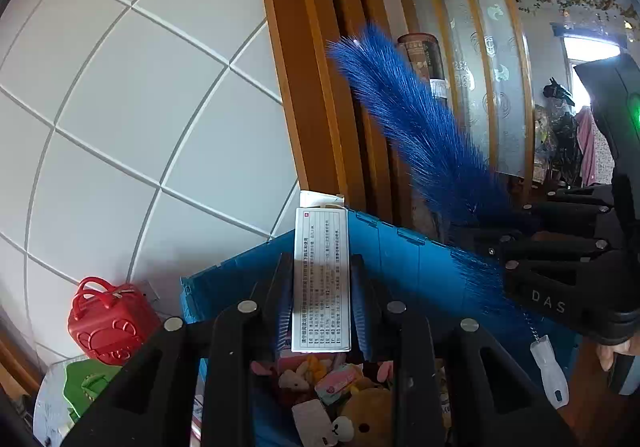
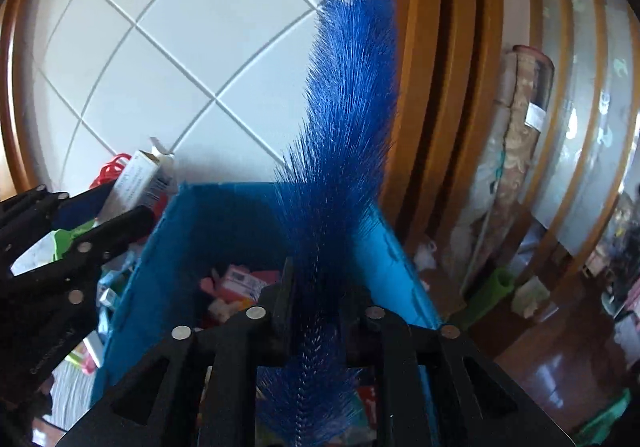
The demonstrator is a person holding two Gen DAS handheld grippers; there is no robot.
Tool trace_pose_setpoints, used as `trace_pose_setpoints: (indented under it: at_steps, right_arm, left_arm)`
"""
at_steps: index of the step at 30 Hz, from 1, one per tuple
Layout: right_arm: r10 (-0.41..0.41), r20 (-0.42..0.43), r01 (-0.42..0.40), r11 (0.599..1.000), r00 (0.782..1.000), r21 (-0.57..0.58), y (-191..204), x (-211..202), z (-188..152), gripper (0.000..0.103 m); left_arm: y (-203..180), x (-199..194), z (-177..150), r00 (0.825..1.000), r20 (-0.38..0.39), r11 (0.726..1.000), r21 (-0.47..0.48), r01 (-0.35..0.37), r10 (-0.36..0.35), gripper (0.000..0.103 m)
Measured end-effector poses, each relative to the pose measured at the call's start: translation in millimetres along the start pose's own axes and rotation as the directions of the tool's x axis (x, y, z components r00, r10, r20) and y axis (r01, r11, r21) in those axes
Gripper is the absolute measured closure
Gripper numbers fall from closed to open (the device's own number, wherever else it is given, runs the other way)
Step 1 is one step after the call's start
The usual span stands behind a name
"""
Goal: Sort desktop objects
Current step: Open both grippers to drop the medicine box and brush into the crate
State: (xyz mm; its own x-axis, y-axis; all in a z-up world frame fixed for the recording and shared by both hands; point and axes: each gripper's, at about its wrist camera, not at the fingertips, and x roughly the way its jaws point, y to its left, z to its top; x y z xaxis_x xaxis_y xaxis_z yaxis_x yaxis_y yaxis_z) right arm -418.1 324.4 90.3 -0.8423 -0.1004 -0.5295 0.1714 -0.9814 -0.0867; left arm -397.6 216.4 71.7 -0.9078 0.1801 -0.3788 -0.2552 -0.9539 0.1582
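Observation:
My left gripper (image 1: pixel 322 287) is shut on a white printed carton box (image 1: pixel 321 279) and holds it upright above the blue crate (image 1: pixel 400 255). The same box (image 2: pixel 138 179) shows at the left of the right wrist view. My right gripper (image 2: pixel 316 295) is shut on a long blue bristle brush (image 2: pixel 344 151), bristles pointing up, above the blue crate (image 2: pixel 224 215). The brush (image 1: pixel 420 127) with its white handle (image 1: pixel 550 379) shows in the left wrist view, held by the right gripper (image 1: pixel 520 243). The crate holds plush toys (image 1: pixel 364 419) and small packets.
A red toy case (image 1: pixel 108 321) and a green item (image 1: pixel 86 383) lie left of the crate. White tiled wall behind. A wooden door frame (image 1: pixel 320 87) and glass partition stand to the right, with rolled mats (image 2: pixel 516 151) leaning there. Clutter covers the floor (image 2: pixel 528 295) at right.

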Motion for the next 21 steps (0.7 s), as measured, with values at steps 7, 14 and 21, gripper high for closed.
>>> trace_pose_setpoints:
  at_steps: [7,14,21]
  right_arm:
    - [0.012,0.059,-0.014,1.0,0.998,0.022,-20.4,-0.9,-0.5,0.022]
    - [0.036,0.081,-0.04,0.998,0.996,0.045,-22.1,-12.4,-2.7,0.021]
    - [0.022,0.12,-0.029,0.998,0.993,0.055,-29.2,-22.4,-0.8,0.02]
  left_arm:
    - [-6.5,4.0,-0.8,0.993,0.026,0.993,-0.003,-0.118,0.119,0.02]
    - [-8.4,-1.2,2.2,0.989,0.024,0.989,-0.005,-0.147,0.147,0.002]
    - [-10.8,-6.9,4.3,0.986,0.033,0.987,0.004,-0.162,0.161,0.002]
